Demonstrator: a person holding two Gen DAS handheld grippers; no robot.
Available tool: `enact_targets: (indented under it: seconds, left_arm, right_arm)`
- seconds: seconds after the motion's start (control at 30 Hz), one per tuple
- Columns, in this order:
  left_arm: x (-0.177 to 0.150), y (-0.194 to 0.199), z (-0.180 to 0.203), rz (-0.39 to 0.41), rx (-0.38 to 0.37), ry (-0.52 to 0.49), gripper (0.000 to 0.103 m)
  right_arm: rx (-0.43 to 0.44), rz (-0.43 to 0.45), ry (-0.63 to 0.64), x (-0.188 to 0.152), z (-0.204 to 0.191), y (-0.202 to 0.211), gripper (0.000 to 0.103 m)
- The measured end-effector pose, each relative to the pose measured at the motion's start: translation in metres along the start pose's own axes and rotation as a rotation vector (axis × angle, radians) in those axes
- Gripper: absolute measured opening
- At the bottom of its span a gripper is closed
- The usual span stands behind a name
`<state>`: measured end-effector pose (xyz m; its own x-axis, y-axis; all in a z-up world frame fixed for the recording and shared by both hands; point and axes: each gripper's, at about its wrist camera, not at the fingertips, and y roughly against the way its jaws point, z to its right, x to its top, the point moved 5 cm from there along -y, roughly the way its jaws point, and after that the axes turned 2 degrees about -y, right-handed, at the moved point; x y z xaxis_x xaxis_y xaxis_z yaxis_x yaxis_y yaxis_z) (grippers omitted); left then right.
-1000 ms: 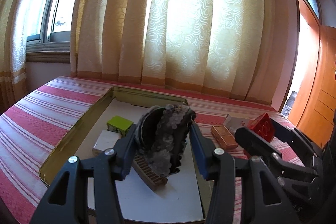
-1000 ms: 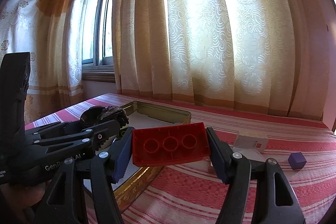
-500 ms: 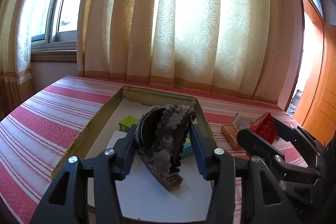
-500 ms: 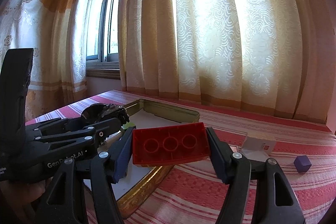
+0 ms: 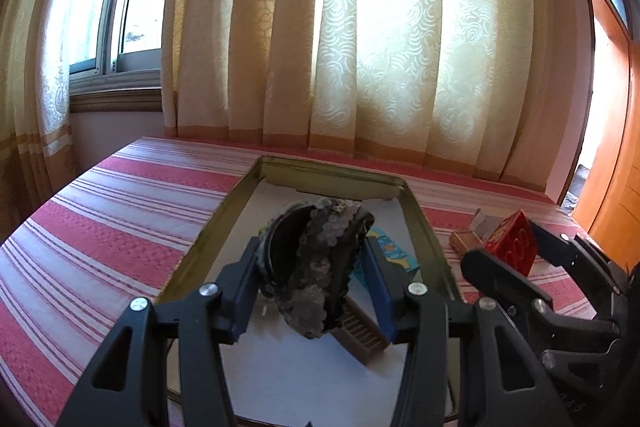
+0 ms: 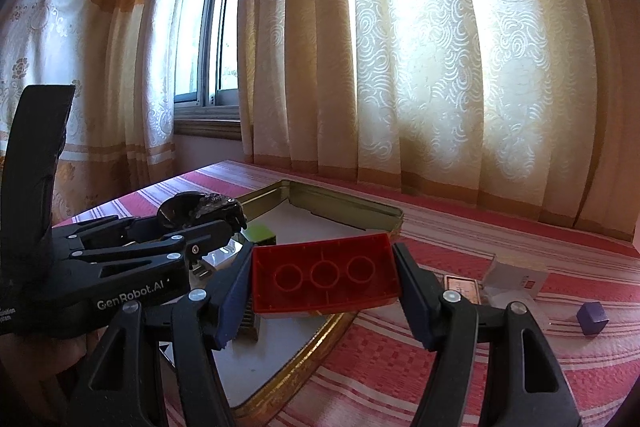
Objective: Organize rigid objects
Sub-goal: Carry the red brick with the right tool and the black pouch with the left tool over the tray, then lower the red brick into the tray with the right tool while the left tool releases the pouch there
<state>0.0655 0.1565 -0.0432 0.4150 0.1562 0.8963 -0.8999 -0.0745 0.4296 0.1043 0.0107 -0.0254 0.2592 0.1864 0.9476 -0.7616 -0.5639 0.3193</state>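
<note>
Both loaded claws have advanced over the tray [image 5: 416,219].

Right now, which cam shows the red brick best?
Right wrist. The red brick fills the centre there, hollow underside with three rings facing the camera, clamped by the right gripper. The left wrist view shows only a small angled corner at its right edge.

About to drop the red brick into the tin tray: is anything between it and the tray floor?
Partly. The red plastic brick in the right tongs hangs over the gold-rimmed tin tray; a brown ridged block lies just below, white floor beside it.
</note>
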Motion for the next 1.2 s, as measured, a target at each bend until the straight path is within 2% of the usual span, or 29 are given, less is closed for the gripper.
enact_targets:
  seconds: [0.4,0.6,0.8,0.97,1.03,1.1,1.2]
  left_arm:
    - [0.003,-0.024,-0.023,-0.075,0.068,-0.021,0.049]
    - [0.0,-0.037,-0.032,-0.117,0.057,-0.008,0.049]
    - [0.002,-0.037,-0.031,-0.121,0.081,-0.028,0.05]
    - [0.003,-0.03,-0.034,-0.1,0.126,-0.025,0.07]
    - [0.003,-0.028,-0.037,-0.098,0.141,-0.01,0.083]
    - [0.004,-0.024,-0.039,-0.083,0.158,0.002,0.091]
    - [0.004,-0.02,-0.035,-0.075,0.151,0.01,0.094]
  right_arm:
    - [0.049,-0.111,0.016,0.001,-0.015,-0.037,0.068]
    - [0.059,-0.16,0.022,0.0,-0.02,-0.054,0.068]
    - [0.08,-0.203,-0.004,-0.002,-0.016,-0.064,0.068]
    - [0.095,-0.215,-0.041,-0.002,-0.011,-0.066,0.072]
    - [0.098,-0.21,-0.053,-0.001,-0.008,-0.065,0.076]
    - [0.093,-0.204,-0.061,-0.001,-0.006,-0.063,0.078]
    - [0.088,-0.197,-0.075,0.0,-0.001,-0.059,0.078]
